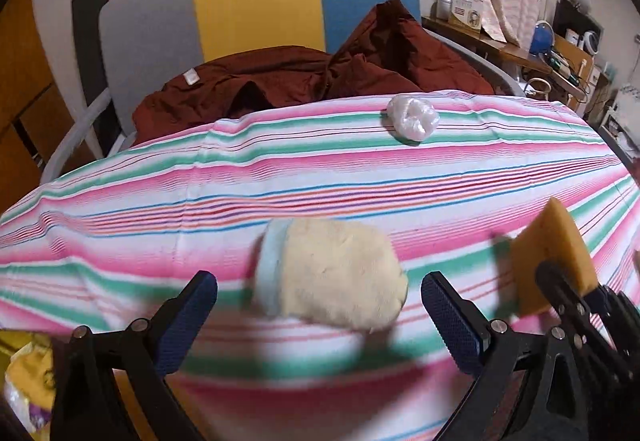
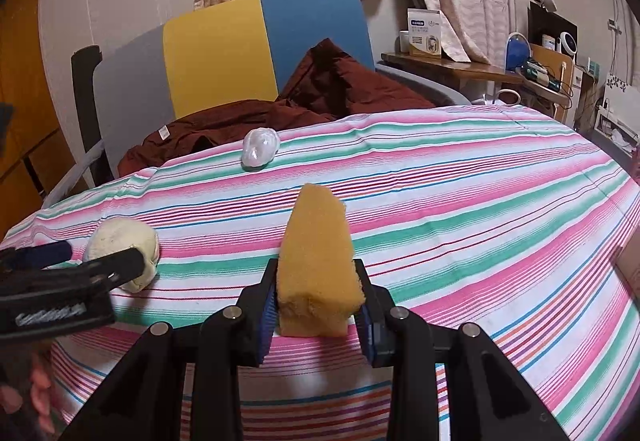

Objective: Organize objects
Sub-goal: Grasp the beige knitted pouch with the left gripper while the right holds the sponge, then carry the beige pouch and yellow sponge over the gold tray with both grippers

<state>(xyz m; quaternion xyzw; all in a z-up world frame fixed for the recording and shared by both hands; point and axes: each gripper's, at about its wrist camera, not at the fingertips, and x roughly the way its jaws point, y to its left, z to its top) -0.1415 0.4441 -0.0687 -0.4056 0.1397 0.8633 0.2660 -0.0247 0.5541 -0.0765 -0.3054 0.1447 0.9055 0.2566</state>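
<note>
The right hand-held gripper (image 2: 316,305) clamps an orange sponge (image 2: 318,261) above the striped desk (image 2: 460,201). The left hand-held gripper (image 1: 320,305) stands wide apart around a cream plush mitt (image 1: 336,273) lying on the cloth. A crumpled white plastic bag (image 1: 412,119) rests near the far edge.

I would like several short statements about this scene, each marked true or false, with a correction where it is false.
1. The right gripper is clamped on the orange sponge. True.
2. The left gripper is shut on the cream plush mitt. False: its jaws stand open on either side of the mitt.
3. The crumpled white plastic bag lies on the striped cloth. True.
4. The dark red garment lies on the floor. False: it lies on the chair.
</note>
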